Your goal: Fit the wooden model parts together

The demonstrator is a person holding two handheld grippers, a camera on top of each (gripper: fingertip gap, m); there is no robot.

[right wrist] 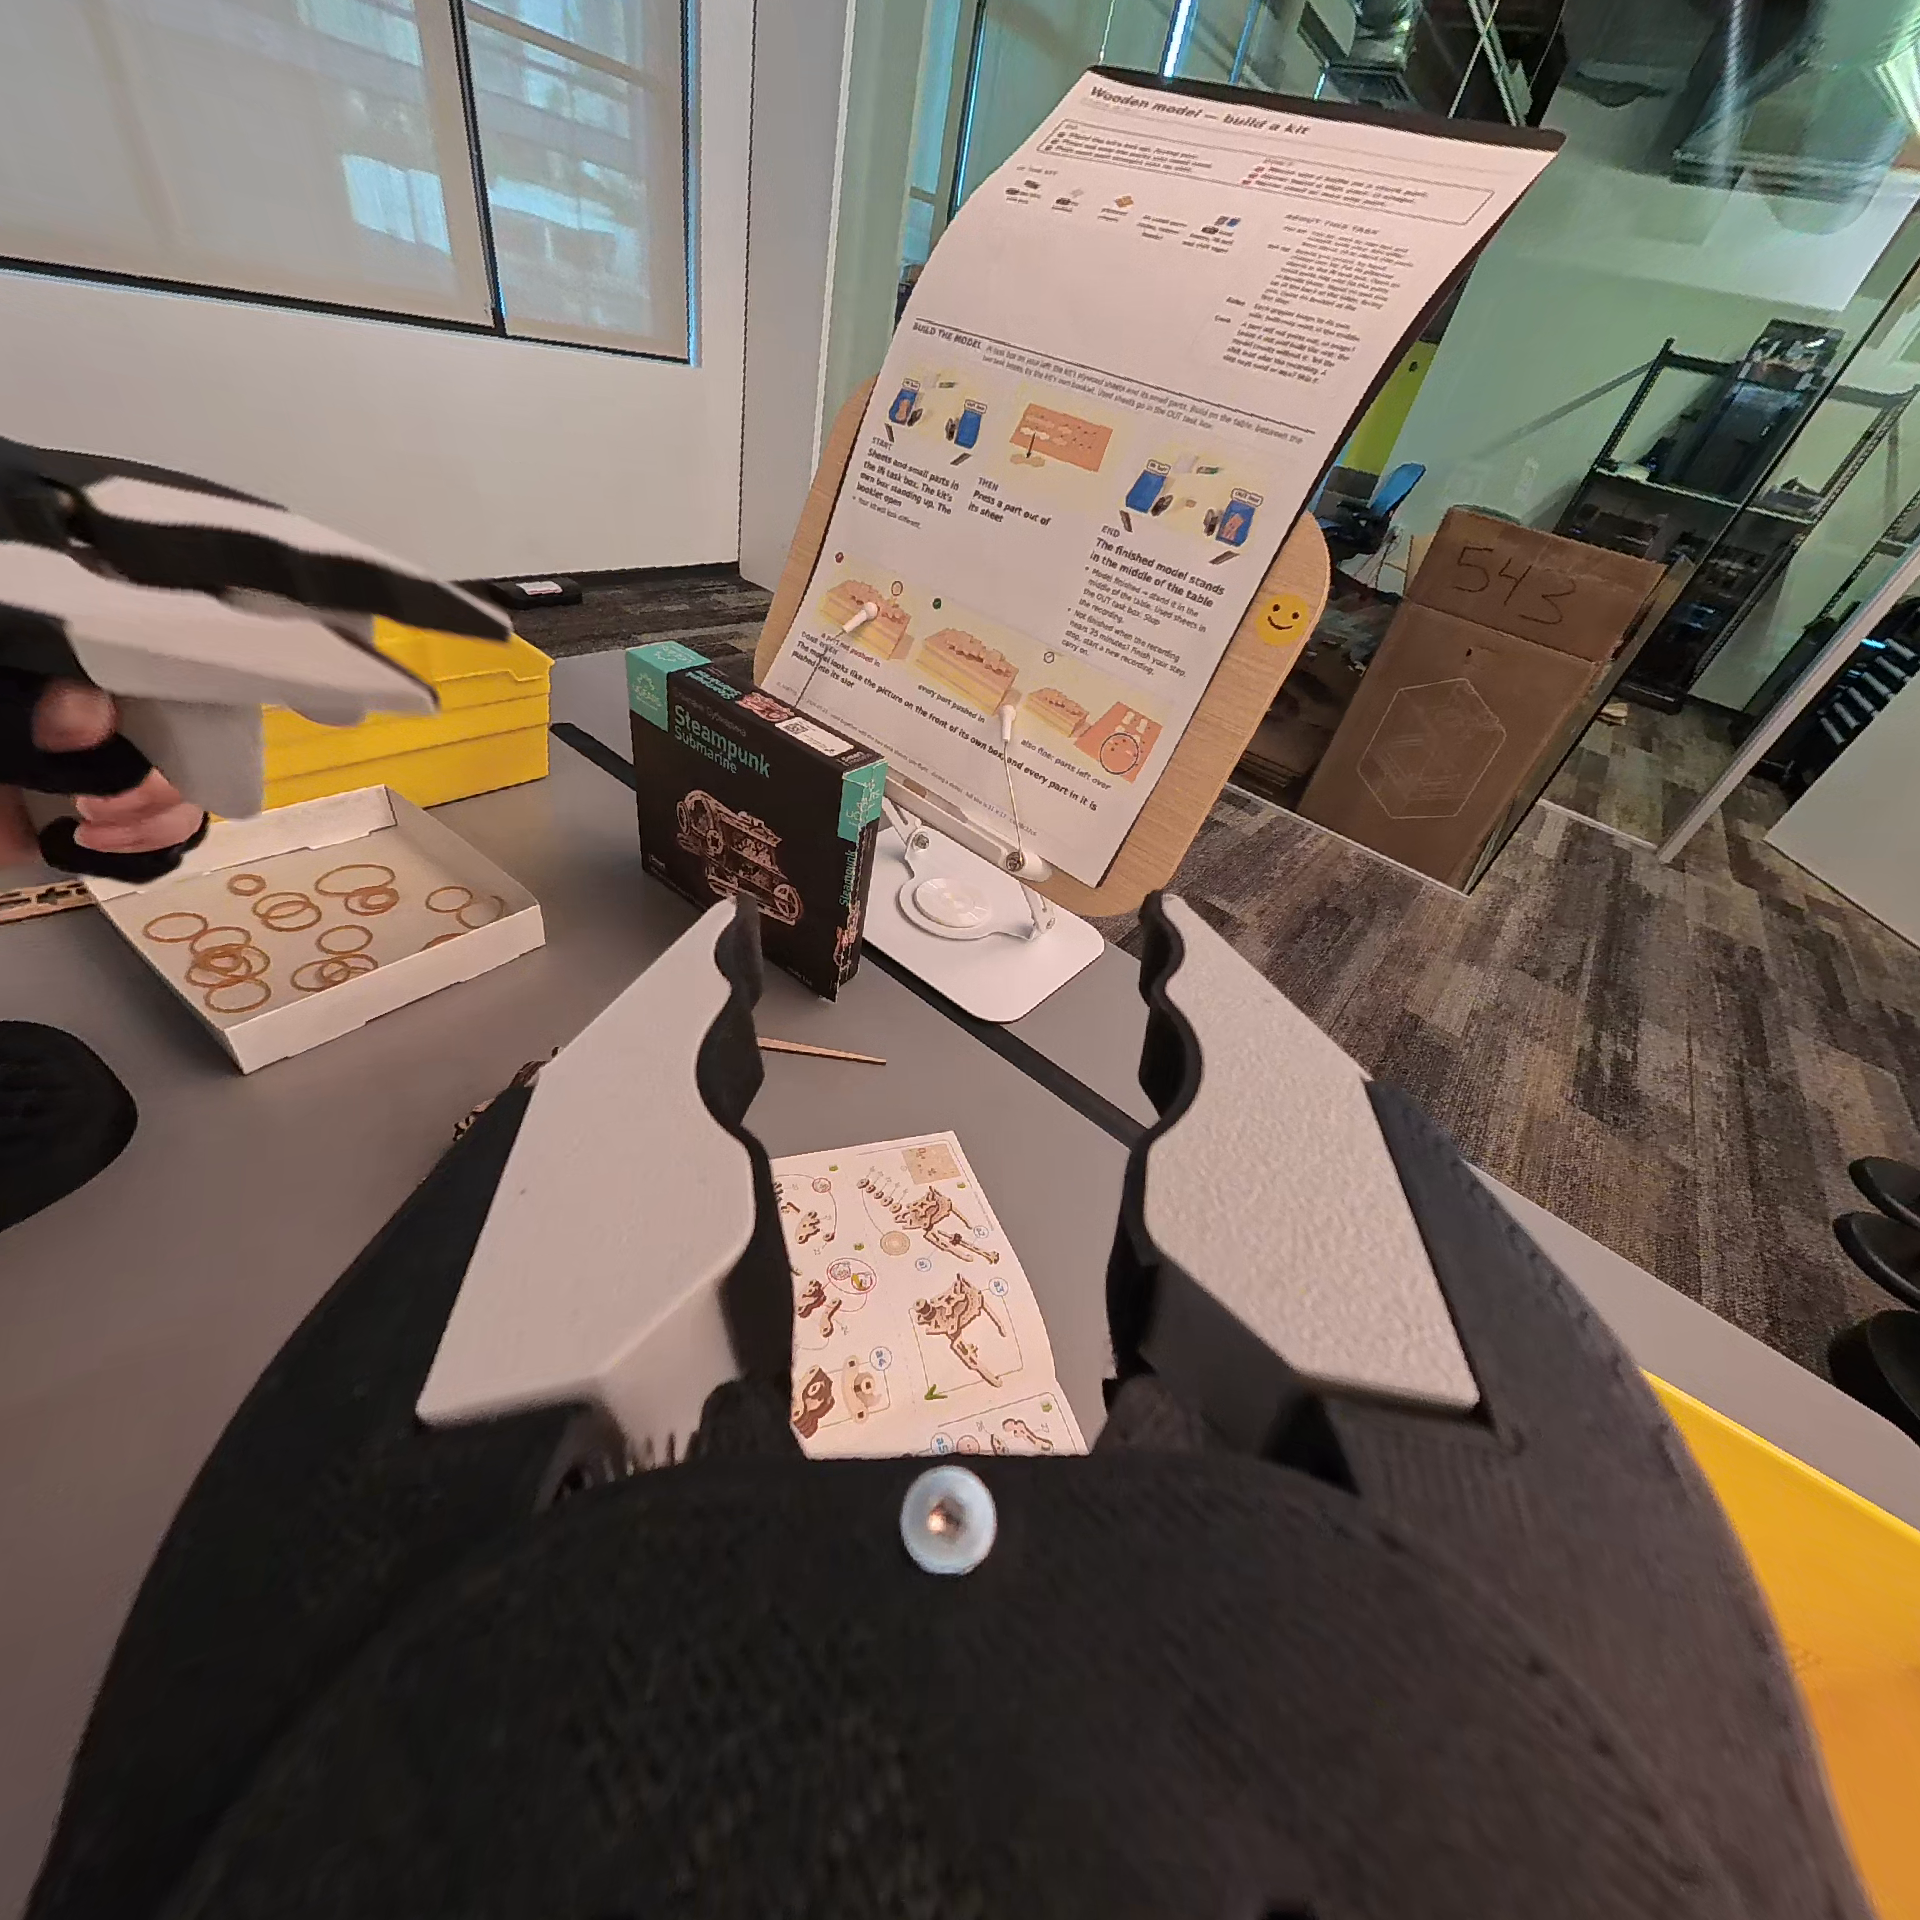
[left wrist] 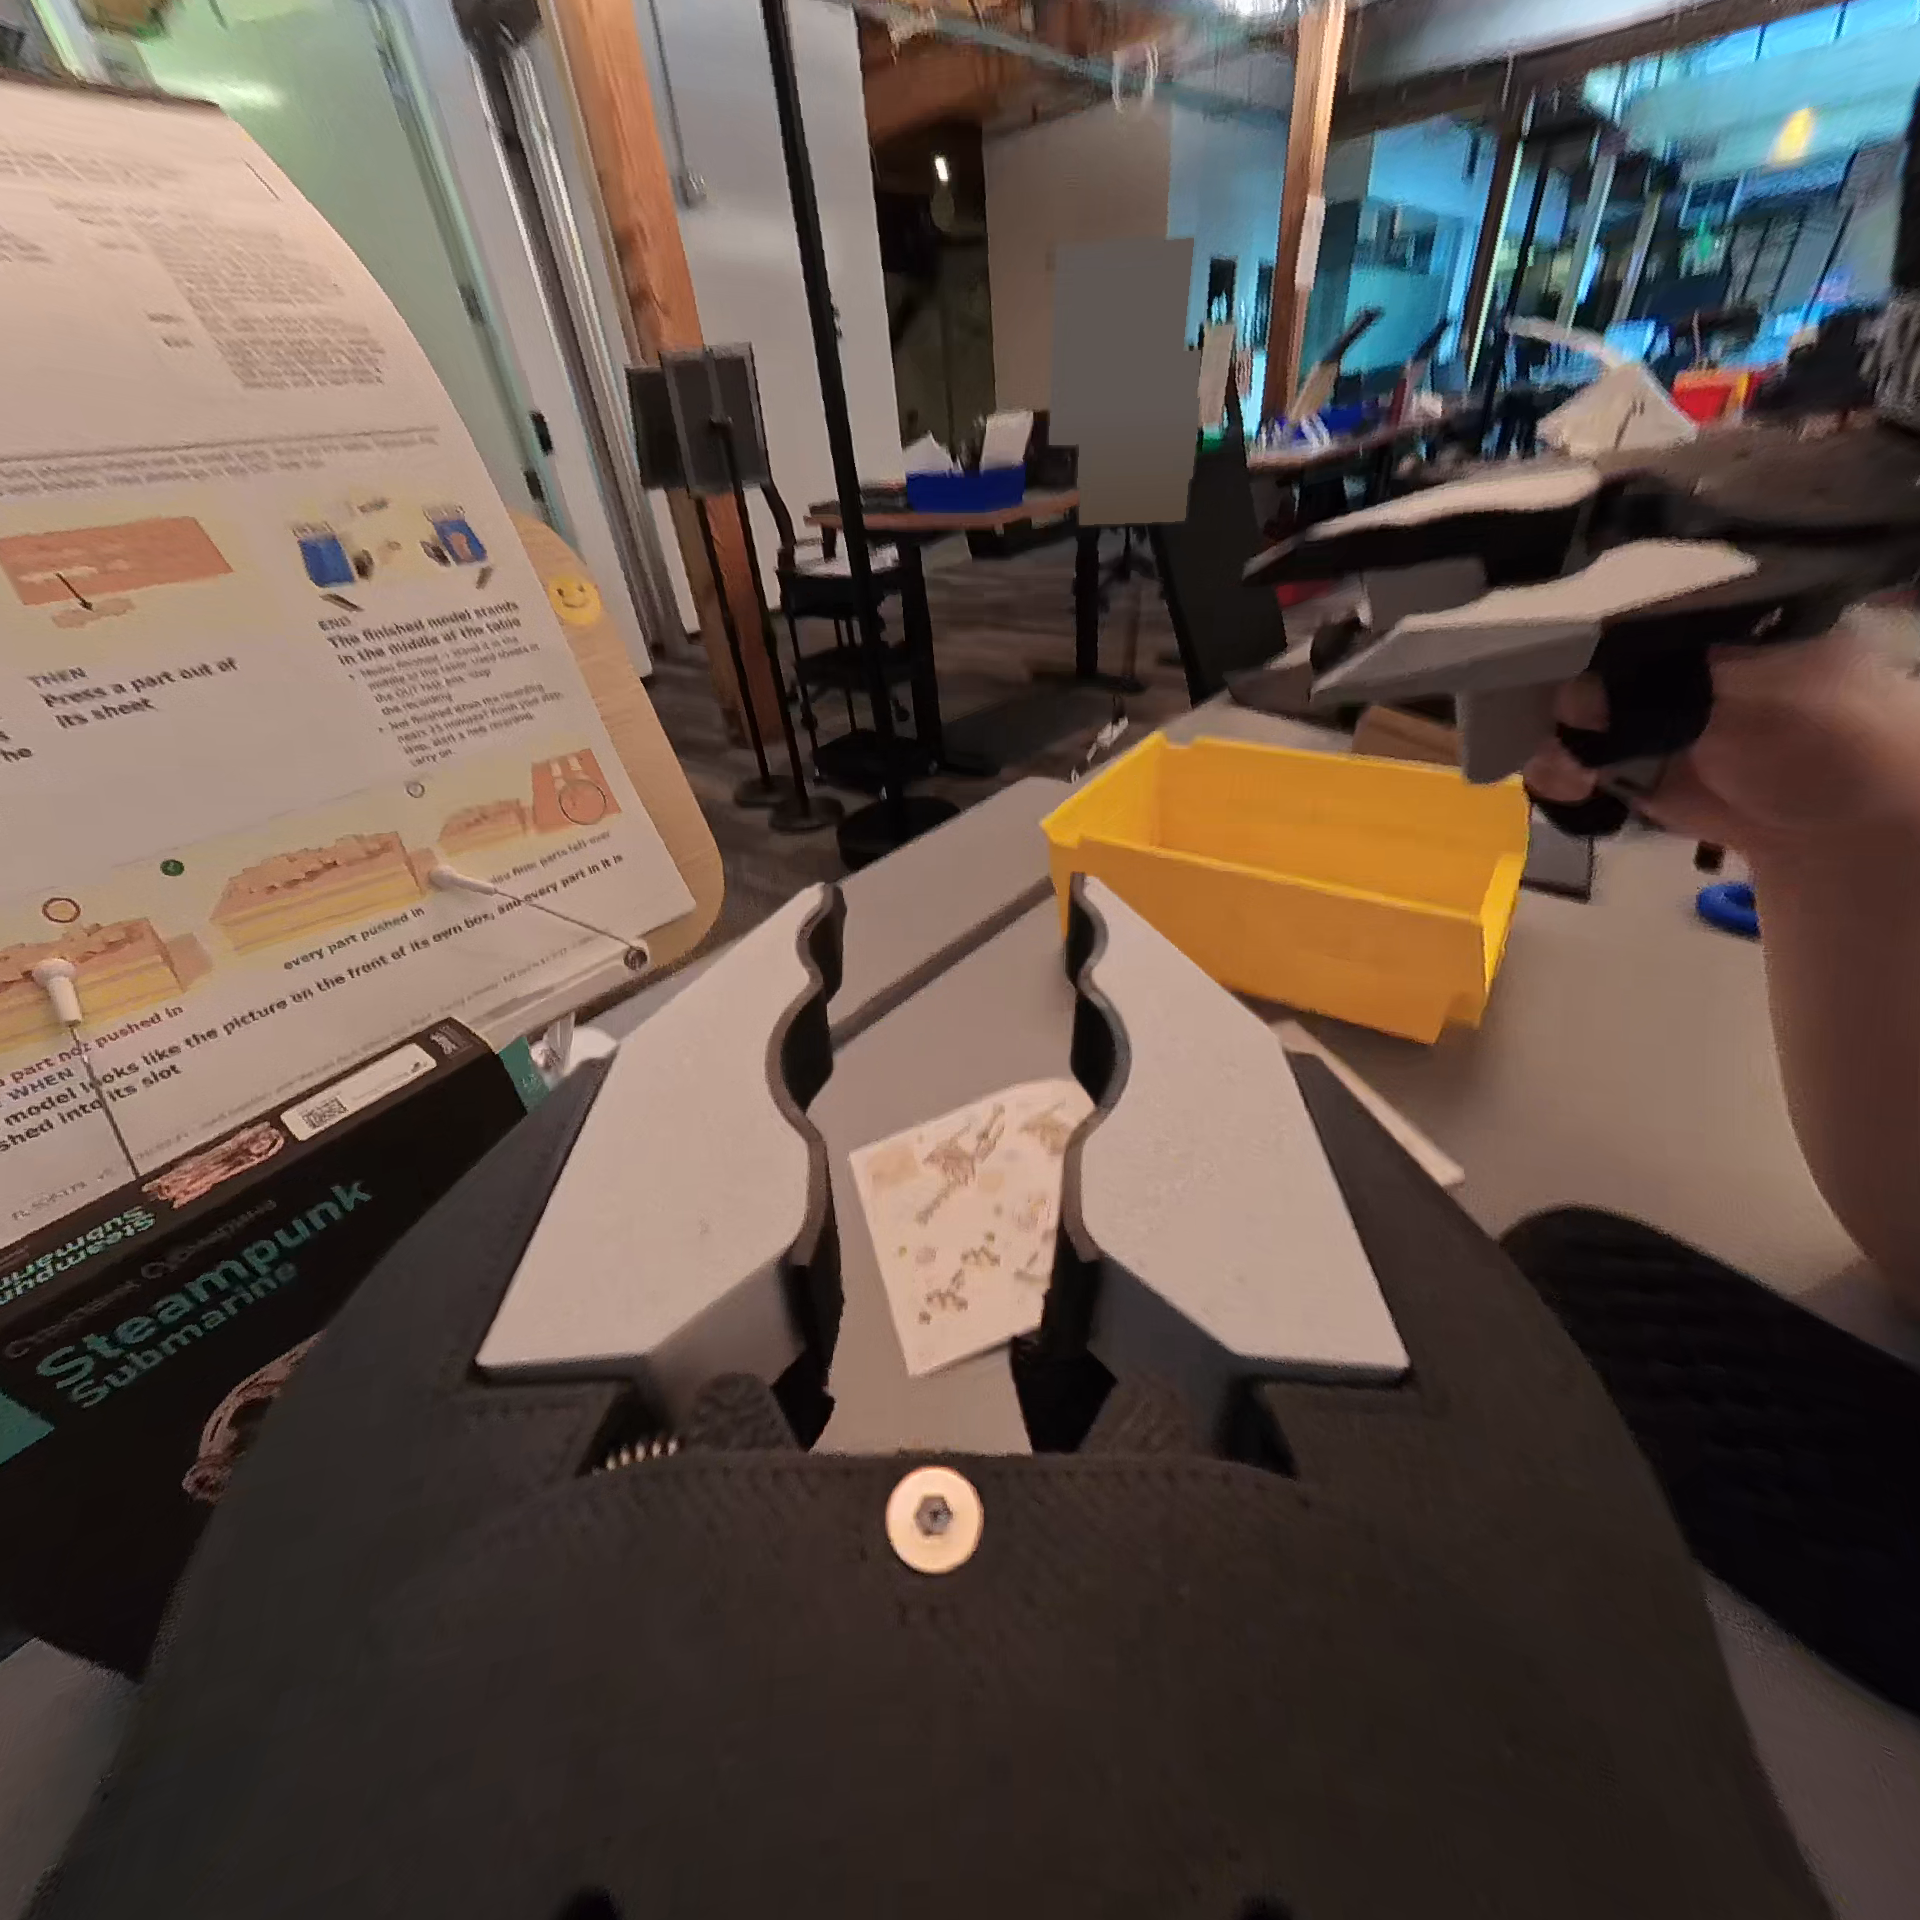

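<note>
The left gripper (left wrist: 951, 904) has its fingers (left wrist: 707, 1122) spread wide with nothing between them. Through the gap a printed booklet page (left wrist: 971, 1216) lies flat on the grey counter (left wrist: 1610, 1091). Past the fingertips an empty yellow bin (left wrist: 1288, 883) stands on the counter, and the kit box (left wrist: 197, 1299), dark with teal lettering, stands at the left below a propped instruction sheet (left wrist: 229, 582).

The right gripper (right wrist: 951, 914) also has its fingers (right wrist: 613, 1195) wide apart and empty, hovering over the same booklet page (right wrist: 914, 1288). Just beyond the left fingertip a thin wooden stick (right wrist: 821, 1052) lies on the counter (right wrist: 312, 1164). Farther on, the kit box (right wrist: 753, 821) stands upright near the far edge, just beside the white stand (right wrist: 987, 935) that carries the instruction sheet (right wrist: 1132, 468). To the left a shallow white tray (right wrist: 312, 925) holds loose thin rings, tan in colour (right wrist: 260, 940), with stacked yellow bins (right wrist: 457, 717) behind it. A strip of cut wooden sheet (right wrist: 42, 899) shows at the left edge beside the tray. The left gripper (right wrist: 468, 655) hangs above the tray.
</note>
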